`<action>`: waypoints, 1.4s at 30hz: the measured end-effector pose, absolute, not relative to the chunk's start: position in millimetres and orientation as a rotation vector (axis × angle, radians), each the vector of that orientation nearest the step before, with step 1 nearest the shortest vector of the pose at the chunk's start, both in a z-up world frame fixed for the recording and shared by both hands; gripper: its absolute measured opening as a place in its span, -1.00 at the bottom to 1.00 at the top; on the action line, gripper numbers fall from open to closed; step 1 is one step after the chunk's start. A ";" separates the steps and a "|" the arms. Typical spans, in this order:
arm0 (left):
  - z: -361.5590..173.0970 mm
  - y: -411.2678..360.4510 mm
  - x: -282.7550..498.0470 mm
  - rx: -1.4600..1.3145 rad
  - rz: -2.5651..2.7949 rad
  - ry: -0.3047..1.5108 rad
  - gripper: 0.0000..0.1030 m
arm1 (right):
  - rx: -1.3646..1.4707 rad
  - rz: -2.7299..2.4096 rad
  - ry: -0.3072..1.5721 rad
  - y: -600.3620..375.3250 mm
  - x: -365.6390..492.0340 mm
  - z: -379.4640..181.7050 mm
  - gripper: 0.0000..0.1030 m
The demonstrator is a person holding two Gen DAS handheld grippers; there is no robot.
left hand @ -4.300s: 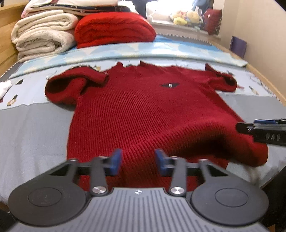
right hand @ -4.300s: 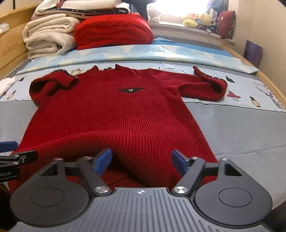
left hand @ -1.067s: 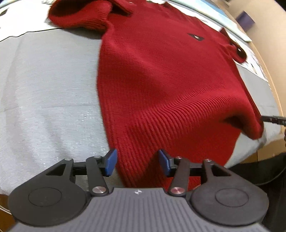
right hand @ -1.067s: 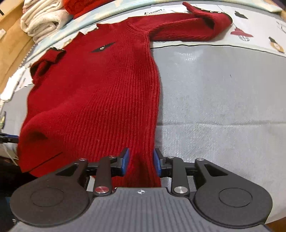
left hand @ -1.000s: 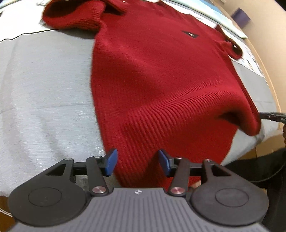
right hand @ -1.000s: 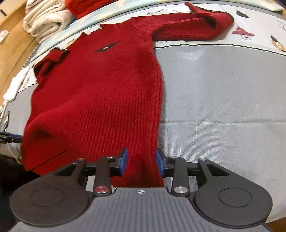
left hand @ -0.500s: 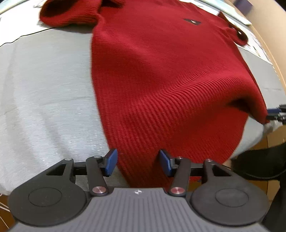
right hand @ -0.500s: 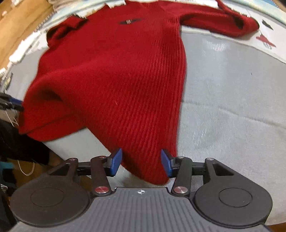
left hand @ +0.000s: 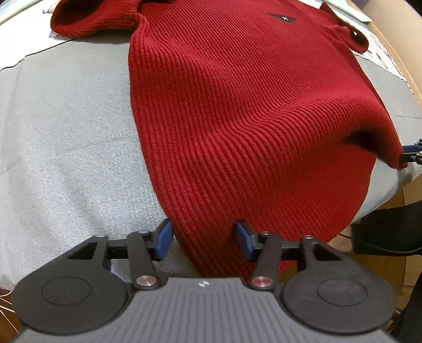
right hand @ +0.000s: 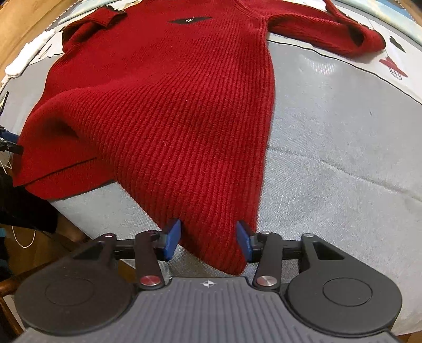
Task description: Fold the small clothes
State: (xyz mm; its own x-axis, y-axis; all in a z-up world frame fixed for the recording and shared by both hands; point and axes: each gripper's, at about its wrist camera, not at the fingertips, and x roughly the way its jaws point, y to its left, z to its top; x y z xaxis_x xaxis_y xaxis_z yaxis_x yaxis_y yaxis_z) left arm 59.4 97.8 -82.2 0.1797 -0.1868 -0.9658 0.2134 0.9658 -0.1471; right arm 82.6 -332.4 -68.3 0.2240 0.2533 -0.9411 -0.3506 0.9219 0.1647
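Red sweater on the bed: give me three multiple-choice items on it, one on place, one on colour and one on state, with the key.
1. Which part of the sweater lies between the jaws of the left gripper?
A. the collar
B. a bottom hem corner
C. a sleeve cuff

2. What colour is the cover under the sweater's lower half?
A. grey
B. green
C. yellow

3. How does the sweater lie?
A. rolled up
B. folded in half
C. spread out, chest emblem up

Key:
1 B: the hem corner sits between the jaws, which have just been closing.
2 A: grey cloth shows beside the knit.
3 C: no fold crosses the body and the emblem is on top.
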 end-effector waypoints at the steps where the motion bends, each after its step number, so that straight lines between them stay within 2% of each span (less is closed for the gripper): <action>1: -82.0 97.5 59.5 0.023 -0.282 1.356 -0.16 | -0.079 0.424 1.276 -333.3 79.8 -66.6 -0.36; 3: -81.0 96.9 59.9 0.019 -0.277 1.345 -0.53 | -0.056 0.430 1.265 -336.6 80.8 -62.9 -0.71; 6: -76.0 105.8 57.5 0.006 -0.262 1.331 -0.79 | 0.027 0.428 1.231 -348.0 82.3 -50.8 -0.84; 11: -63.3 105.9 50.4 0.014 -0.283 1.289 -0.86 | 0.168 0.417 1.123 -373.9 78.4 -22.8 -0.87; 15: -28.0 123.0 42.0 -0.044 -0.282 1.188 -0.86 | 0.430 0.447 0.947 -415.8 65.9 12.2 -0.88; 16: -17.9 128.2 39.1 -0.051 -0.277 1.158 -0.86 | 0.499 0.455 0.908 -429.1 62.3 18.4 -1.00; 17: -12.7 132.0 37.3 -0.051 -0.268 1.146 -0.86 | 0.545 0.450 0.881 -440.2 59.4 21.3 -1.00; 19: -15.6 132.7 36.6 0.002 -0.236 1.165 -0.86 | 0.545 0.385 0.919 -453.6 58.2 15.3 -1.00; 23: -39.1 107.4 40.1 0.208 -0.190 1.258 -0.86 | 0.339 0.273 1.167 -427.8 71.8 -22.2 -1.00; 24: -41.5 104.9 41.3 0.217 -0.182 1.266 -0.84 | 0.267 0.286 1.209 -414.4 74.0 -29.3 -0.91; 25: -41.7 105.1 43.3 0.198 -0.185 1.269 -0.79 | 0.212 0.302 1.235 -403.0 74.4 -33.1 -0.91; 26: -42.6 105.7 45.9 0.163 -0.193 1.276 -0.59 | 0.168 0.317 1.257 -393.1 75.9 -36.8 -0.80; 27: -43.3 107.3 44.8 0.141 -0.200 1.281 -0.40 | 0.134 0.325 1.274 -385.0 77.2 -40.2 -0.41; 28: -44.9 106.5 45.1 0.125 -0.209 1.288 -0.35 | 0.108 0.325 1.282 -380.4 78.5 -43.7 -0.03; 29: -48.1 107.1 43.9 0.100 -0.228 1.304 -0.30 | 0.078 0.320 1.286 -377.9 80.5 -46.7 0.03; 35: -84.1 104.2 33.3 0.029 -0.295 1.452 -0.20 | 0.009 0.309 1.366 -368.6 85.6 -64.3 0.02; 38: -95.5 102.2 32.3 0.014 -0.285 1.485 -0.20 | -0.016 0.329 1.374 -363.0 87.8 -68.5 -0.12; 40: -97.1 104.0 34.9 -0.026 -0.279 1.485 -0.20 | -0.012 0.344 1.373 -363.8 85.7 -67.4 -0.55; 42: -98.4 105.7 37.7 -0.036 -0.271 1.485 -0.20 | -0.026 0.347 1.362 -362.4 84.3 -65.5 -0.78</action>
